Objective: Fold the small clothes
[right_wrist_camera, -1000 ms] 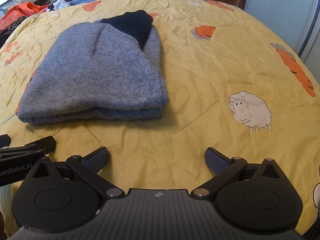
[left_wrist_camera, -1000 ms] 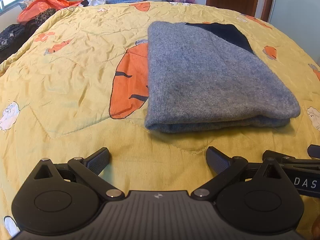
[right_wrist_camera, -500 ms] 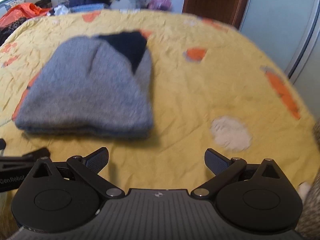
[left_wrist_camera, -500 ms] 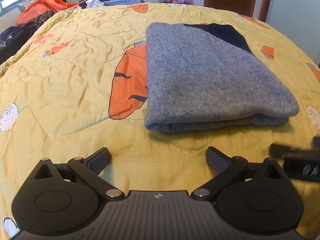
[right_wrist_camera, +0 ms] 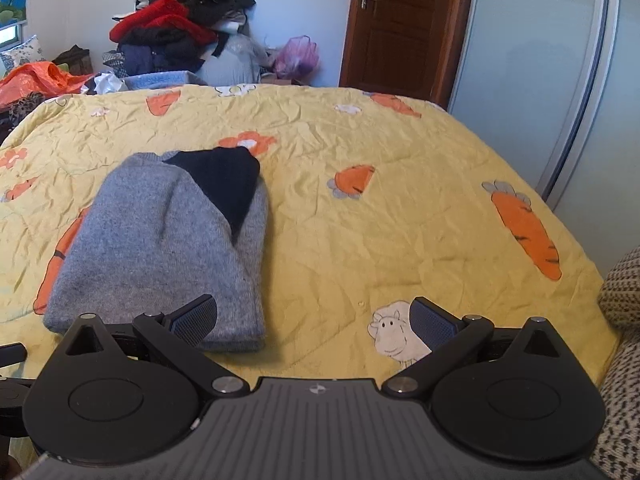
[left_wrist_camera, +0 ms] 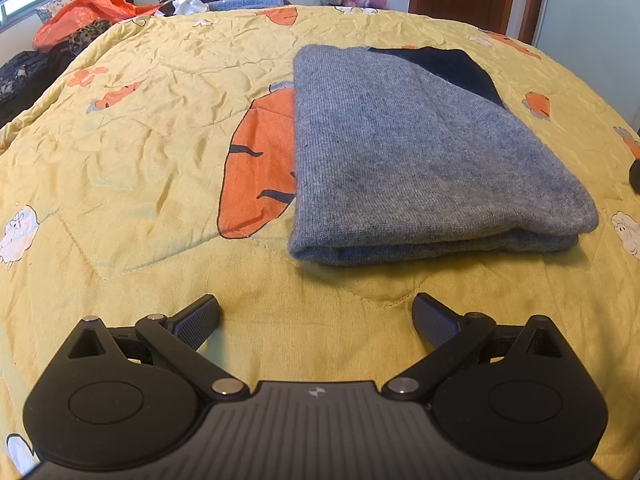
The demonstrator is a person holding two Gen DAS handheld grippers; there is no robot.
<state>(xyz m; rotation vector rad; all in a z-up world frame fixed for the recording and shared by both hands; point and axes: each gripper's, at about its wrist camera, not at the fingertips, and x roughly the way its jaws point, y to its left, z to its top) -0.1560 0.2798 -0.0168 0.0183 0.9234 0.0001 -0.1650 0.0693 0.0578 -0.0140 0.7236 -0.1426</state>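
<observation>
Ahead of the spread-apart, empty left tongs (left_wrist_camera: 316, 318) and right tongs (right_wrist_camera: 314, 316), a folded grey sweater (left_wrist_camera: 416, 160) is seen on the bed (left_wrist_camera: 140, 140); no writing is legible.

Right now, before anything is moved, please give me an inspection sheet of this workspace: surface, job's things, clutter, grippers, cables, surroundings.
Surface: yellow quilt with carrot and sheep prints, wrinkled, covering the bed.
Job's things: grey sweater lies folded on the quilt, layers stacked, a dark navy part showing at its far end.
Clutter: pile of clothes and orange bag beyond the far edge; a speckled knit fabric at the right edge.
Grippers: left gripper open, holding nothing, short of the sweater; right gripper open, holding nothing.
Cables: nothing seen.
Surroundings: wooden door, shut; a frosted sliding panel beside it.
</observation>
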